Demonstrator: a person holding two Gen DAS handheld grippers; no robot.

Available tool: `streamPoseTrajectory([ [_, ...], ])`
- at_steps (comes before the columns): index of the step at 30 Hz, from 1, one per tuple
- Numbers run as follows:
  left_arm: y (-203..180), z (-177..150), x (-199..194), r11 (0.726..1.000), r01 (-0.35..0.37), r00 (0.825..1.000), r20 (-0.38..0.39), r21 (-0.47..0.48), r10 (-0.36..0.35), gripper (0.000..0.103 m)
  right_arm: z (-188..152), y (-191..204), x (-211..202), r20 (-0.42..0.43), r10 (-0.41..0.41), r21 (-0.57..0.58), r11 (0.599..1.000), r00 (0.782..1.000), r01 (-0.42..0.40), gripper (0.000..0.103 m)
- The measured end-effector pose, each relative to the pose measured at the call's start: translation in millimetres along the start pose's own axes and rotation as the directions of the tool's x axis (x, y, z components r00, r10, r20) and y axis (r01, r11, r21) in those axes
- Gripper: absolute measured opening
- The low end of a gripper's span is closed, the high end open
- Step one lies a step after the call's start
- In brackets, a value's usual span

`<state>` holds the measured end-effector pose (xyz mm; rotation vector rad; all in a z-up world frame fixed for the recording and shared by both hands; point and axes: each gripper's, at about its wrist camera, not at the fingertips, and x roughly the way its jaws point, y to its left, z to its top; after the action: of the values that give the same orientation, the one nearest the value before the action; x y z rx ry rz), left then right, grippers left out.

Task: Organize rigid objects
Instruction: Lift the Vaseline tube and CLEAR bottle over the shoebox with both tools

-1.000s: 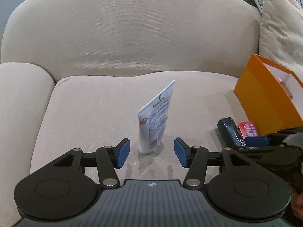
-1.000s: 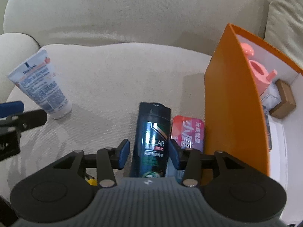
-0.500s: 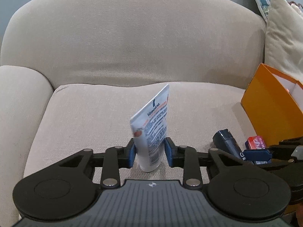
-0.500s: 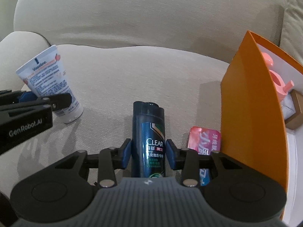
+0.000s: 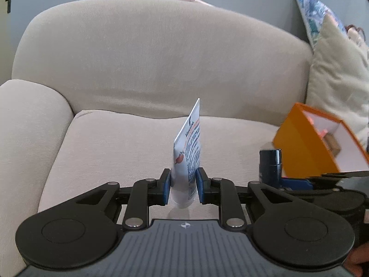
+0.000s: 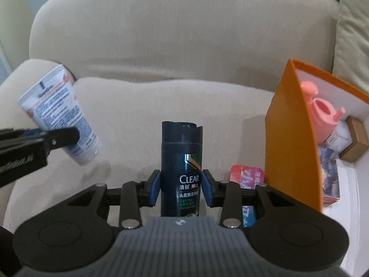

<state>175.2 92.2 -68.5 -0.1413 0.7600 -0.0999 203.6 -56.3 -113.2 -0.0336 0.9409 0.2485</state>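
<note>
Above the sofa seat [image 5: 120, 143] we carry two things at once: our left tongs [image 5: 183, 185] are closing on the white tube [image 5: 188, 161], pinched near its cap end, and our right tongs [image 6: 181, 188] are clenched on the dark bottle [image 6: 181, 161]. Both hang clear of the cushion, with the orange box [image 6: 288, 138] to the right. The tube is soft, so we judge it could slide or bend out. The bottle might clip the box wall, or nudge the red pack [image 6: 248, 176] beside it.
</note>
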Motion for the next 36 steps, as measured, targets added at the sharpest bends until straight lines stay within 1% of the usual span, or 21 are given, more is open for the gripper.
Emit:
streamPoseTrajectory([
  [6,-19.3,-1.0,-22.8,0.999,0.004,1.0,0.007,0.037,-0.004,0.026,-2.9,-0.6,-31.7,0.081,0.037,0.031,0.999,0.996,-0.04,0.037],
  [12,-41.0,5.1,-49.0,0.998,0.021,0.999,0.035,0.057,-0.023,0.025,-4.2,-12.0,-74.6,0.173,0.051,0.036,0.998,0.984,-0.058,0.037],
  [16,-66.8,15.5,-67.9,0.994,0.055,0.996,0.068,0.097,-0.061,0.025,-3.0,-30.9,-110.5,0.249,0.039,0.063,0.996,0.968,-0.057,0.037],
  [20,-99.0,25.7,-78.6,0.982,0.106,0.989,0.088,0.156,-0.121,0.025,1.2,-51.3,-140.5,0.292,0.014,0.078,0.996,0.956,-0.039,0.037],
  [24,-133.1,30.5,-82.1,0.963,0.173,0.978,0.08,0.206,-0.193,0.026,-2.7,-81.8,-162.9,0.302,-0.022,0.106,0.994,0.953,-0.011,0.037],
  [27,-156.8,29.3,-80.4,0.948,0.218,0.97,0.057,0.232,-0.237,0.026,-9.8,-103.6,-174.5,0.297,-0.069,0.116,0.993,0.952,0.035,0.037],
  [32,-195.4,21.3,-66.1,0.913,0.279,0.958,-0.018,0.297,-0.287,0.026,-25.4,-137.8,-175.9,0.241,-0.121,0.121,0.988,0.963,0.094,0.037],
  [33,-200.4,20.9,-62.2,0.909,0.289,0.956,-0.034,0.3,-0.293,0.026,-27.6,-143.9,-172.3,0.224,-0.134,0.112,0.987,0.965,0.112,0.037],
  [36,-208.7,16.9,-49.1,0.895,0.338,0.941,-0.103,0.292,-0.322,0.026,-33.5,-162.5,-160.2,0.178,-0.17,0.079,0.984,0.969,0.158,0.037],
])
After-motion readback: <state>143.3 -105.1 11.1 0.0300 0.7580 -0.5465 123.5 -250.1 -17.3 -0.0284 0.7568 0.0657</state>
